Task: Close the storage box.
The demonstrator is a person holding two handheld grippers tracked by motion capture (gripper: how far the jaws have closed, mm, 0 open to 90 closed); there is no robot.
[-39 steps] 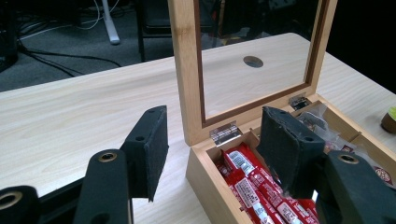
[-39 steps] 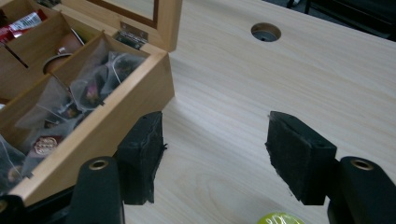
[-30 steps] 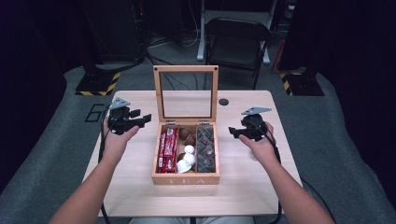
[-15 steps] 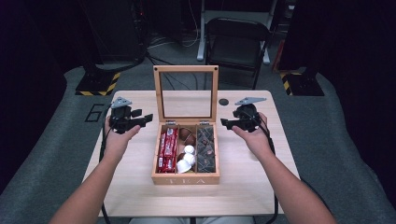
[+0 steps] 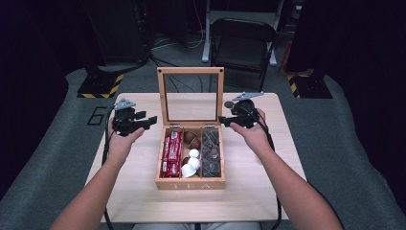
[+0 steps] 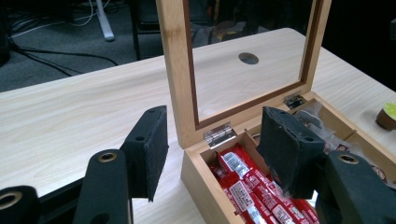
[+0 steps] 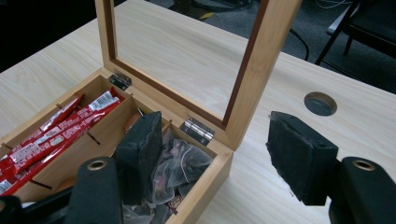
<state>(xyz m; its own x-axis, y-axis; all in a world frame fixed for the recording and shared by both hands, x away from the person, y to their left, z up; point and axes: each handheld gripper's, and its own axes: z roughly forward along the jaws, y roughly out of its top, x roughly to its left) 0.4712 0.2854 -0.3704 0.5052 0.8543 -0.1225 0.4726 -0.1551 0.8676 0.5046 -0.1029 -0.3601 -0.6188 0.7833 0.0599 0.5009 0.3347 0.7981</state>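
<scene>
Wooden table (image 5: 143,191): pale and wood-grained, it carried the box near its middle; a round hole (image 7: 320,103) sat in its top behind the box.
Tea box (image 5: 190,183): light wood, it stood open in the centre of the table, between the two hands, with three compartments inside.
Lid (image 5: 190,71): a wooden frame with a clear pane, it stood upright on two metal hinges at the back edge of the box.
Left gripper (image 5: 149,120): it was held above the table just left of the box, near the lid's hinge corner; the jaws stood partly open and held nothing.
Right gripper (image 5: 223,120): it was held just right of the lid, above the back right corner of the box; the jaws stood apart and empty.
Red packets (image 5: 171,153): they lay lengthwise in the left compartment.
Clear bags (image 7: 184,163): with dark contents, they filled the right compartment.
Capsules (image 5: 190,163): white and brown ones lay in the middle compartment.
</scene>
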